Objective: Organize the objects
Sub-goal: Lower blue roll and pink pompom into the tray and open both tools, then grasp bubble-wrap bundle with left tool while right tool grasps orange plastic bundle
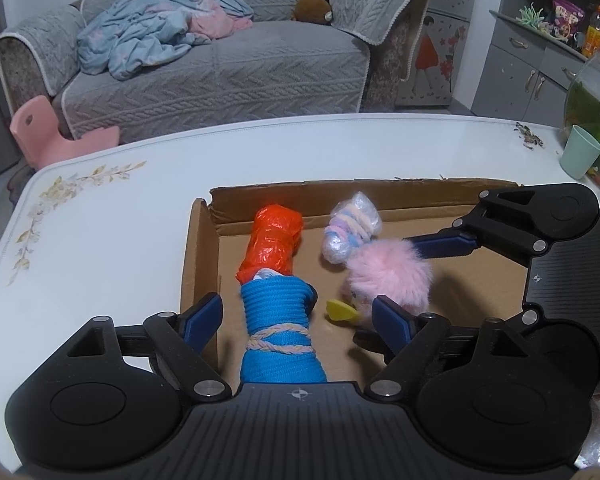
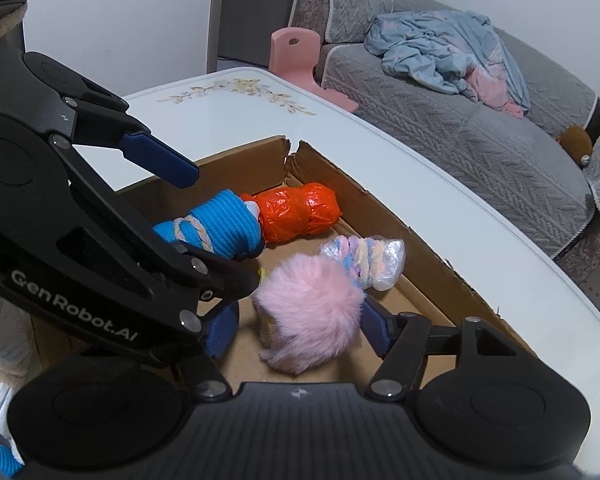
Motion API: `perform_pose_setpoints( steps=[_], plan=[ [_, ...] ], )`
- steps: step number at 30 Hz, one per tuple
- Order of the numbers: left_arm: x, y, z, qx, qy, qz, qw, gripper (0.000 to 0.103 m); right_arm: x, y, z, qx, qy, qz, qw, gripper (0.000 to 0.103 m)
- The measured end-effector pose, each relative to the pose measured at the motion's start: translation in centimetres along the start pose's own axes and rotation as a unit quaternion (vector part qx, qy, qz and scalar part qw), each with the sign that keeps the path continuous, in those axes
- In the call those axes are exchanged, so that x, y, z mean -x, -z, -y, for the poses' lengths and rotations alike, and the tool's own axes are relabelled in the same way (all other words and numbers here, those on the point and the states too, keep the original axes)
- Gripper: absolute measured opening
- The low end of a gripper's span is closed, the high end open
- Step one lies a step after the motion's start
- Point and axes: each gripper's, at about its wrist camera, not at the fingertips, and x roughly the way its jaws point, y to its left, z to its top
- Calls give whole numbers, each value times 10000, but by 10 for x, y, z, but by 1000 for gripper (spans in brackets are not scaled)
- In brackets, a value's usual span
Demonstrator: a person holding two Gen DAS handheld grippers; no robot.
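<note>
Left wrist view first: the left gripper (image 1: 298, 312) stands with its fingers (image 1: 204, 314) spread wide, and the blue rolled cloth (image 1: 278, 332), bound with a pastel cord, lies between them with a gap on each side, so I judge it is set down or about to be taken, not gripped. Just past its far end, touching it, lies the orange plastic bundle (image 1: 274, 242); the two sit end to end along the left wall of the cardboard box (image 1: 198, 248), which looks like deliberate lining up.

Beside the left gripper's right finger sits the pink fluffy pompom (image 1: 388, 274), with a small yellow piece (image 1: 340, 311) at its near edge. The right gripper (image 2: 298, 326) straddles this pompom, fingers (image 2: 376, 330) apart on either side; the fur hides the pads (contact cannot be told), but the spread looks loose, so I would call it open. Beyond the pompom, touching its fur, lies the pastel yarn bundle in clear wrap (image 2: 366, 258).

Room is tight between the two grippers: the left one's arm crosses just above the pompom in the right wrist view, so lifting either straight up seems safer than sweeping sideways. Bare cardboard floor shows ahead of and beside the right gripper. The torn box walls are low, and the white bench (image 1: 140, 168) is bare beyond them to its far edge.
</note>
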Motion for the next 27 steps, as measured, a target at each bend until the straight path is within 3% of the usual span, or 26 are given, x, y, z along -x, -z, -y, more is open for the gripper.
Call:
perform_pose_setpoints(
  steps=[3,7,12,20,27],
  plan=[
    [6,-1,0,35,-35,35,10000,90,4,-3,0,-61,40,35,10000,74],
    [15,-4,-2,178,-174,79,9997,103,11,-6,0,-124,101,74,9998,88],
    [27,-7,-7,468,-146,41,9988,103,23,-9,0,-314,214,131,9992,99],
    [59,0,-13,760,-312,180,9965,103,46,-9,2,-944,531,125,9940,102],
    [95,28,-23,850,-537,288,9945,103,81,5,-9,-1358,762,183,9876,102]
  ],
)
